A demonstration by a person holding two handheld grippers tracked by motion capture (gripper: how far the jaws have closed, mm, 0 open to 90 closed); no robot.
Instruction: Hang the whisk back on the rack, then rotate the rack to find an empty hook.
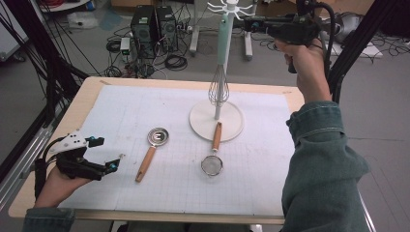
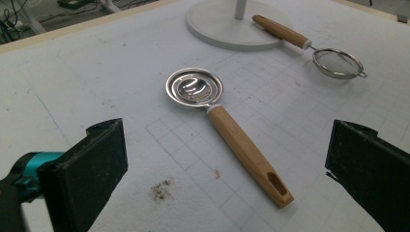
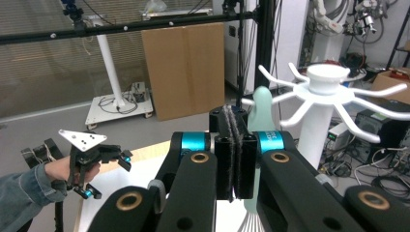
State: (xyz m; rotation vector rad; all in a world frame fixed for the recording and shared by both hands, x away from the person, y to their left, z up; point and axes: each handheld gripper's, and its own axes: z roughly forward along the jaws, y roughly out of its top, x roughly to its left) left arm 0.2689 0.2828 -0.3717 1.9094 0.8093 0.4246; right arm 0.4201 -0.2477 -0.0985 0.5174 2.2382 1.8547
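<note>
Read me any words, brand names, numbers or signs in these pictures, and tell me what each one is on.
No text can be read in any view.
The white mat carries printed grid lines, no words or numbers.
The wooden handle of the slotted spoon shows no brand mark.
The cardboard sheet in the right gripper view is plain.
The computer towers on the floor are too small to read.

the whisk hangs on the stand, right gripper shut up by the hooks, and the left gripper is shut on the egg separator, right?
Not quite: the left gripper is open and holds nothing. The left gripper view shows the egg separator lying on the mat between its spread jaws, untouched. The rest stands.
</note>
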